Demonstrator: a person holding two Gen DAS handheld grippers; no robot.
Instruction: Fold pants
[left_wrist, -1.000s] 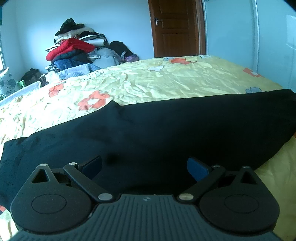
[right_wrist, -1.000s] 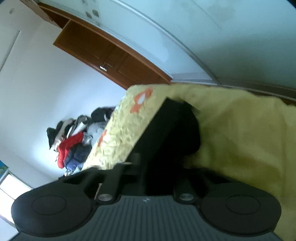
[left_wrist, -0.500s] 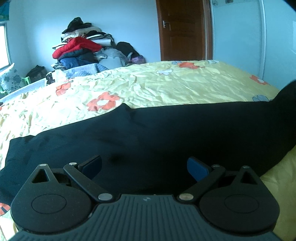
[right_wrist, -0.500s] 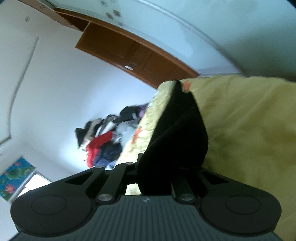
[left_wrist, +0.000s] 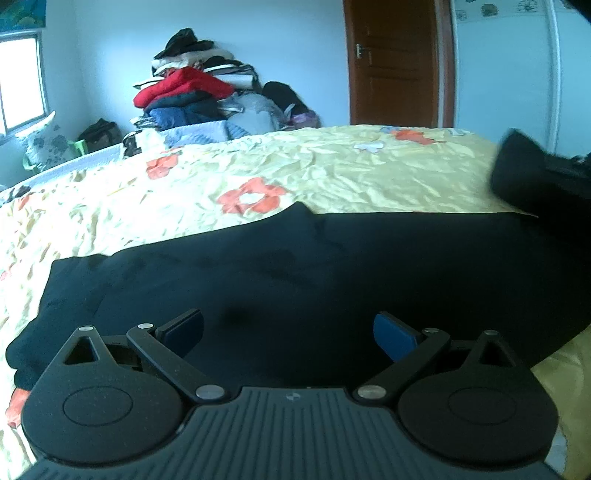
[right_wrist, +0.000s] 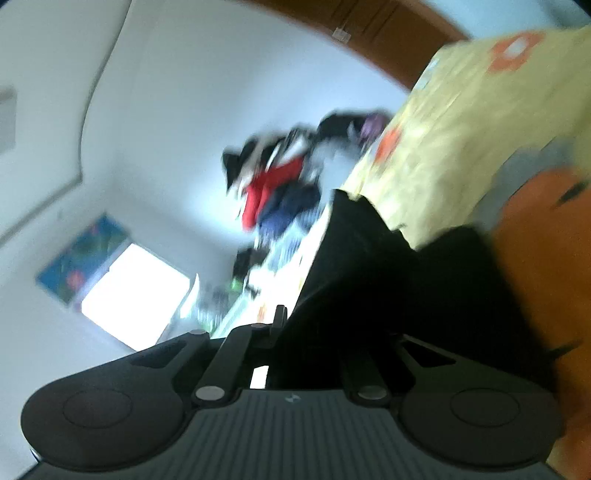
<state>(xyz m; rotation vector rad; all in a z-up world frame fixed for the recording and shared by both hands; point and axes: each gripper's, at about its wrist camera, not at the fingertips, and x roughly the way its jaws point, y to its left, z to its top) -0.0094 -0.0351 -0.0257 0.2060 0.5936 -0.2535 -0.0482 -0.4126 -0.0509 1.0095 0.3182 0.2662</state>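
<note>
Taking the bed (left_wrist: 332, 173) with its yellow flowered sheet as the landmark and reading the left wrist view from the left: a bright window (left_wrist: 20, 81) sits in the wall past the bed's far left corner, with a patterned pillow (left_wrist: 46, 142) and a green stool (left_wrist: 79, 147) just below it. Behind the bed's far edge a pile of clothes (left_wrist: 195, 96) rises against the wall, a red jacket near its top. Further right, beyond the bed's far right corner, stands a brown wooden door (left_wrist: 395, 62), and right of that a pale wardrobe panel (left_wrist: 517, 74).

The black pants (left_wrist: 295, 273) lie flat across the near part of the bed, running from its left side to its right edge; the cloth is plain, dark and fairly smooth. At the right end a part of them is lifted off the sheet and bunched.

The left gripper (left_wrist: 288, 332) hovers over the middle of the pants with its blue-padded fingers (left_wrist: 393, 332) spread wide apart and nothing between them.

In the blurred, tilted right wrist view, the right gripper (right_wrist: 314, 332) is clamped on a fold of the pants (right_wrist: 369, 277), which hang up from the bed (right_wrist: 480, 110); an orange blurred shape (right_wrist: 546, 277) fills the right side.
</note>
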